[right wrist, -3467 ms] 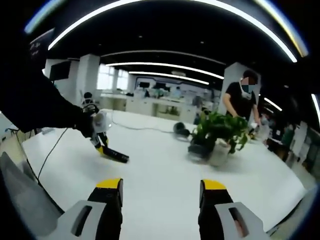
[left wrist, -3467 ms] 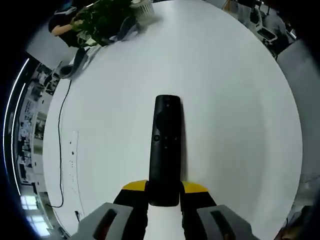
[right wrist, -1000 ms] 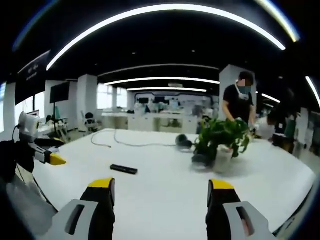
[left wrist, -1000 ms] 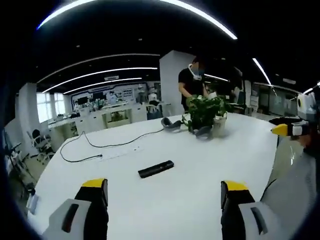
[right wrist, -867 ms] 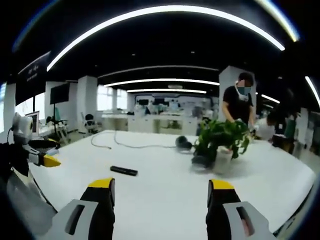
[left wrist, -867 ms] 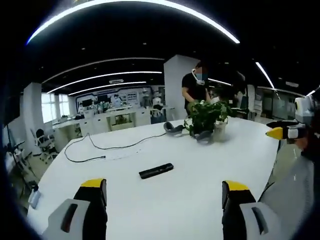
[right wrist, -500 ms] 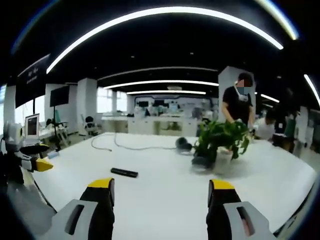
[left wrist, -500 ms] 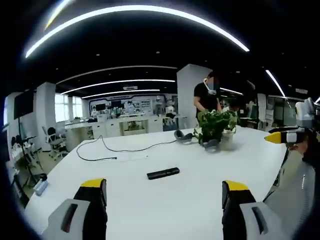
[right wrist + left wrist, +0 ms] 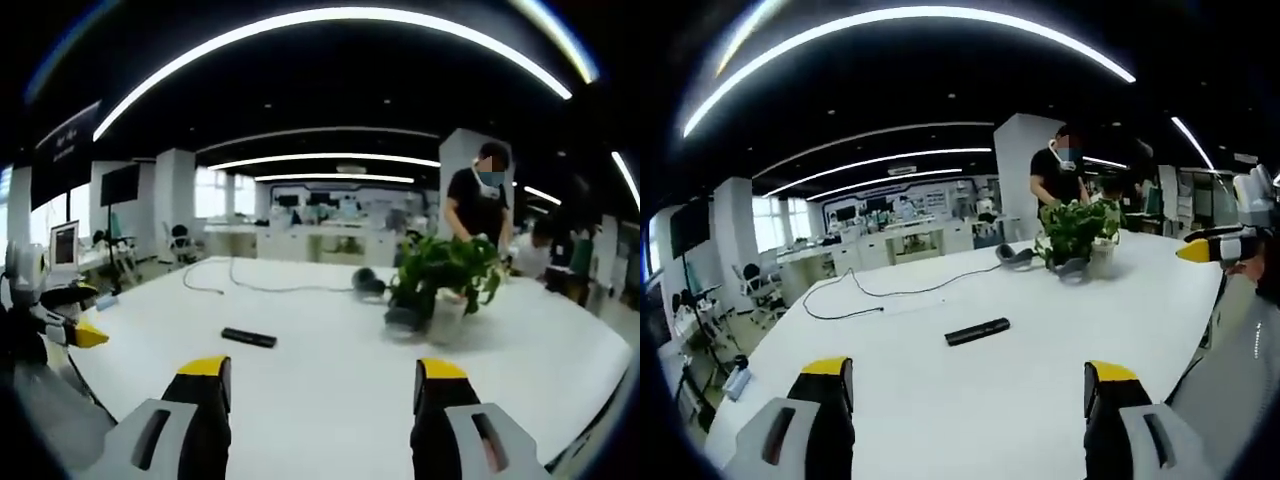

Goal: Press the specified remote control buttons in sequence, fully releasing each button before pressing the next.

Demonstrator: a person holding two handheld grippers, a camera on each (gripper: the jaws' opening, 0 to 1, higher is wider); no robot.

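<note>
Near edge first: we see the left hand-held gripper [image 9: 965, 395] with jaws spread wide, nothing between them, raised over the bare white worktop [image 9: 970, 400]. Right hand-held gripper [image 9: 322, 395] likewise wide and empty; its yellow tip also pokes in at the right of the left gripper view.

Mid worktop: the remote [image 9: 977, 331] lies flat, well apart from both grippers, alone on the surface; in the right gripper view it sits left of centre [image 9: 249, 338]. Its long axis runs roughly crosswise to both views, slightly angled. We cannot tell which end carries the buttons, too small.

Farther: a black cable [image 9: 890, 296], headphones [image 9: 1016, 256], a plant [image 9: 1076, 232], and a person [image 9: 1058, 175] standing behind it.

Risks, as we judge them: nothing steadies the remote, so a one-sided press could skid or spin it; with the button end unread, an approach may hit the wrong key; wide jaws give a clumsy tip for pressing.
</note>
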